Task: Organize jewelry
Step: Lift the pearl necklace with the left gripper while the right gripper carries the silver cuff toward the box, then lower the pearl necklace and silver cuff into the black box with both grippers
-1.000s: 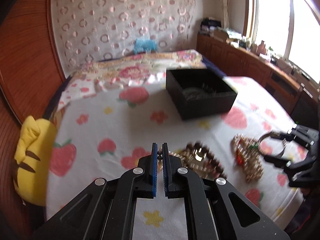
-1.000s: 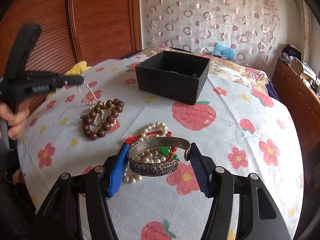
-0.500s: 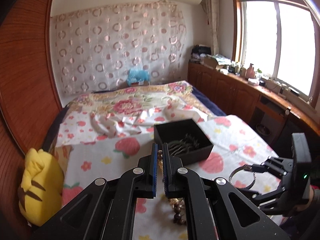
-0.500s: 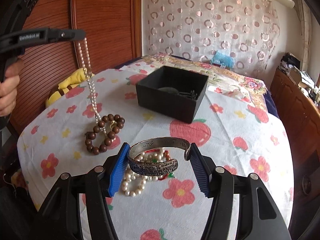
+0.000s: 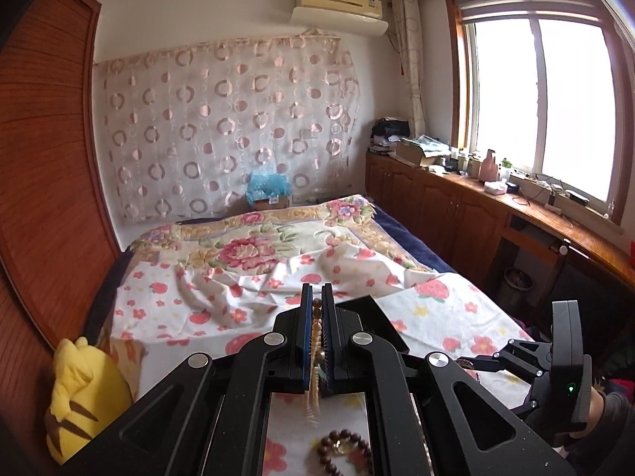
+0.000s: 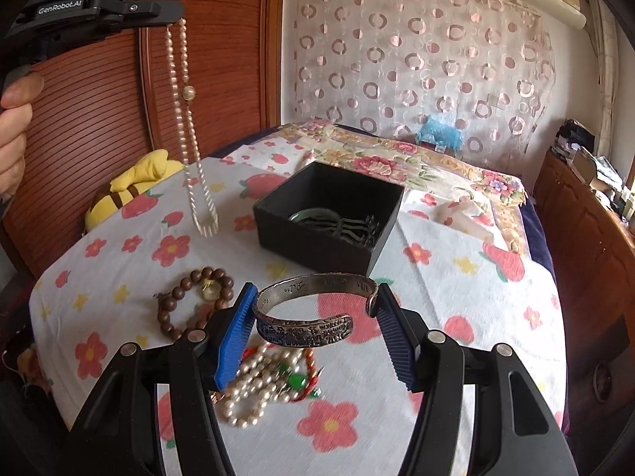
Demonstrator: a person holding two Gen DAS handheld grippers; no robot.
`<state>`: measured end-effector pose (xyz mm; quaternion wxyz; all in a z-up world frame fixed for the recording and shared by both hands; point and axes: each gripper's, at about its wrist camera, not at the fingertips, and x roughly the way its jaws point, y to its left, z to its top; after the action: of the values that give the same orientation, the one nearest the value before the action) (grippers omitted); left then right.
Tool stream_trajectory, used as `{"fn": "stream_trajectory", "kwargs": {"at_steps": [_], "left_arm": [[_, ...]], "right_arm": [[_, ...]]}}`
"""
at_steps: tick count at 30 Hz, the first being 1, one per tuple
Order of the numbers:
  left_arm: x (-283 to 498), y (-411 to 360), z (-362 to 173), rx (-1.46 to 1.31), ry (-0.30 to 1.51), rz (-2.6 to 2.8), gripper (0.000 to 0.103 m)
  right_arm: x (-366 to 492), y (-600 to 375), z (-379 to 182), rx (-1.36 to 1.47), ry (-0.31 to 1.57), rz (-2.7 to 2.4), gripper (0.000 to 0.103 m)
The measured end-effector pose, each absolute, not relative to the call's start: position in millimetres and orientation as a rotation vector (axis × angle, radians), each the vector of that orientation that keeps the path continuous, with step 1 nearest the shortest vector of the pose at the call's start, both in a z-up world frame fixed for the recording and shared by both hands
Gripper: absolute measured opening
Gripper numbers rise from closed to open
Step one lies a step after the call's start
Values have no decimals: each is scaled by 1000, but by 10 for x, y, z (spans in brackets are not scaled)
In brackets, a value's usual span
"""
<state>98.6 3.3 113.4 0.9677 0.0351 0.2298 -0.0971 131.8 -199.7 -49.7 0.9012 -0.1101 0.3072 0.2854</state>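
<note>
Risk first: pearl necklace (image 6: 186,91) dangling long from left gripper (image 6: 178,20), fingers pinched together on top strand only; could swing, snag rim of black box (image 6: 317,238), or slip free if jerked. Silver cuff bangle (image 6: 313,313) clamped across its width between fingers of right gripper (image 6: 313,337), raised above bed (image 6: 456,285); open cuff may twist out under uneven pressure.

Right wrist view: full hang of necklace, box contents, wooden bead bracelet (image 6: 190,301) and pearl pile (image 6: 262,388) left on bed. Left wrist view: only strand between blue pads, box mostly hidden behind fingers, bead bracelet below.
</note>
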Motion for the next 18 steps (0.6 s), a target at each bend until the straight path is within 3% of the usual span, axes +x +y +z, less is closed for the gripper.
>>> {"fn": "stream_trajectory", "kwargs": {"at_steps": [18], "left_arm": [[1809,-203,1441,96,432,-221,4]], "right_arm": [[2007,-1953,-323,-209,629,623,63]]}}
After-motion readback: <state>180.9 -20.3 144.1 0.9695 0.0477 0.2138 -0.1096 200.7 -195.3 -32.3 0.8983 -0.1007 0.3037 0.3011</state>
